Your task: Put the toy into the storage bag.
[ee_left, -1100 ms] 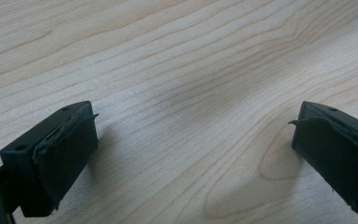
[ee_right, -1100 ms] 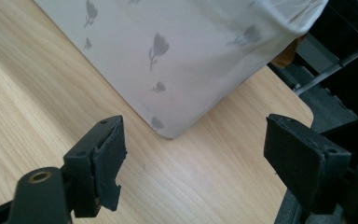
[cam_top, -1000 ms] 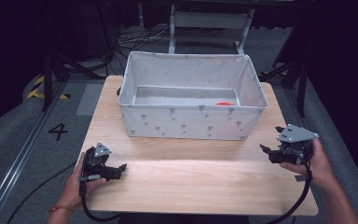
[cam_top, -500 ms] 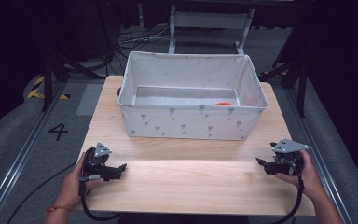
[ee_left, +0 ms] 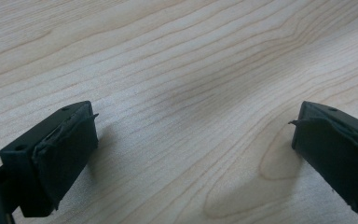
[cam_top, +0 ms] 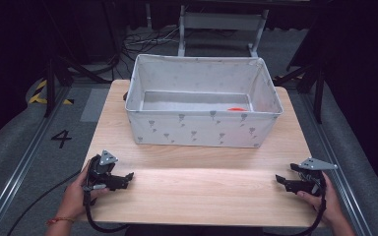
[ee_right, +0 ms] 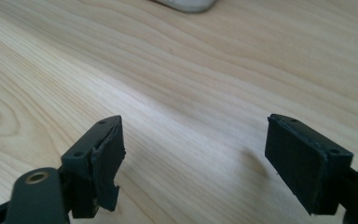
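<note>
The left gripper (cam_top: 123, 178) is held low over the near left part of the wooden counter (cam_top: 202, 191), in a hand (cam_top: 74, 194) that comes in from the bottom edge; in the left gripper view its jaws are seen spread wide apart, with only bare wood grain between them, and nothing is pinched; the right gripper (cam_top: 284, 181) is held low at the near right corner of the counter, in the other hand (cam_top: 327, 204), and its jaws are pointed toward the middle of the counter; in the right gripper view these jaws are also spread wide, with bare wood between them, and nothing is gripped; a white fabric bin (cam_top: 202, 130) with a small grey pattern is placed on the far half of the counter, well apart from both grippers; a small orange object (cam_top: 236, 109) is seen inside the bin, on its floor near the right end; what this object is cannot be told; a black cable (cam_top: 39, 201) is trailed from the left gripper to the floor
</note>
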`<control>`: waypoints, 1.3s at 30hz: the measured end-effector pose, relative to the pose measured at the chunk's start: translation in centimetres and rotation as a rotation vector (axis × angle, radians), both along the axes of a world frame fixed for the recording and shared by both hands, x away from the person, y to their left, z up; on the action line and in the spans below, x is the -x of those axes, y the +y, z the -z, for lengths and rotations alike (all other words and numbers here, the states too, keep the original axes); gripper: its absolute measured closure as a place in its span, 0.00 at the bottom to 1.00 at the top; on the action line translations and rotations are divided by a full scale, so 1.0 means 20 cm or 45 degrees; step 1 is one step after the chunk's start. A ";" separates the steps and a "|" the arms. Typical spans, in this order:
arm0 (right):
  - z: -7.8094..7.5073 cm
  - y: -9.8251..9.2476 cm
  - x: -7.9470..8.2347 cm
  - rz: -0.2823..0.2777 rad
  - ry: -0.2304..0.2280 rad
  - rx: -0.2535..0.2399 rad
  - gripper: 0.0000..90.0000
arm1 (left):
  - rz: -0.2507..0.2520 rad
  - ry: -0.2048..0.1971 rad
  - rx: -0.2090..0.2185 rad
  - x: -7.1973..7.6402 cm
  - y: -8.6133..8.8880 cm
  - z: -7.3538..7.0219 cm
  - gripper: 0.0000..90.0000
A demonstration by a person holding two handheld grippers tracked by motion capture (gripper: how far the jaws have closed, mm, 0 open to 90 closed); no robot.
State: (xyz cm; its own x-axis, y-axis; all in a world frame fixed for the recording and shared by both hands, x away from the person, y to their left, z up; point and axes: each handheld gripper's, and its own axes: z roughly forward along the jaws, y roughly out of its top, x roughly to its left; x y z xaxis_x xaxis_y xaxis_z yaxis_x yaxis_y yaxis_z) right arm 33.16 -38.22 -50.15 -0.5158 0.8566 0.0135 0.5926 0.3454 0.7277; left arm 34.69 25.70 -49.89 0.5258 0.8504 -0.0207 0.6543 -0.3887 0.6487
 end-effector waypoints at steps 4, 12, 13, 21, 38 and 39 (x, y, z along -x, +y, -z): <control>0.01 -0.02 0.01 0.047 0.008 -0.015 0.21 | -0.001 0.000 0.000 0.00 0.00 0.00 0.01; 0.02 -0.02 0.01 0.049 0.007 -0.008 0.19 | -0.004 0.000 0.000 0.00 0.00 0.00 0.00; 0.02 -0.02 0.01 0.050 0.007 -0.007 0.19 | -0.004 0.000 0.000 0.00 0.00 0.00 0.00; 0.02 -0.02 0.01 0.054 0.007 -0.006 0.19 | -0.004 0.000 0.003 0.00 0.00 0.00 0.00; 0.02 -0.02 0.01 0.054 0.007 -0.006 0.19 | -0.013 0.004 0.003 0.00 0.00 0.00 0.00; 0.02 -0.02 0.01 0.054 0.007 -0.006 0.19 | -0.013 0.004 0.003 0.00 0.00 0.00 0.00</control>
State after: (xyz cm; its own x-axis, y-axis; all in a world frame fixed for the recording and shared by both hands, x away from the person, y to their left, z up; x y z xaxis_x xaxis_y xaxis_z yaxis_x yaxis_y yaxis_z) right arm 33.02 -38.58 -50.46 -0.4789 0.8776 0.0202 0.6108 0.3166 0.7257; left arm 34.69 25.61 -49.90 0.5171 0.8556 -0.0243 0.6601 -0.3807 0.6476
